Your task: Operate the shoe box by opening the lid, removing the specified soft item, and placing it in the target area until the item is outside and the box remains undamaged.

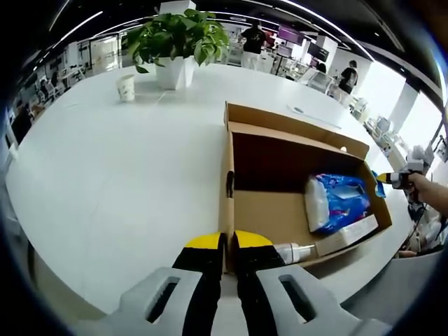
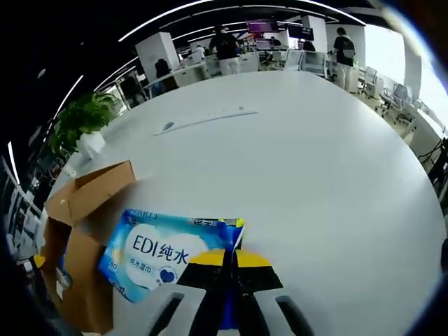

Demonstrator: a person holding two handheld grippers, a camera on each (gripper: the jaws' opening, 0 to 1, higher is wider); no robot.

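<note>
Soft blue plastic wipes pack [image 2: 164, 255] is pinched at its edge seam by right gripper [image 2: 229, 260], hanging limp, likely light and slippery. Brown cardboard box [image 1: 241, 178] wall is clamped by left gripper [image 1: 229, 245].

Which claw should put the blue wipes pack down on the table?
The right claw. It is already shut on the edge of the wipes pack, holding it above the white table. The left claw is busy pinching the cardboard box wall.
</note>
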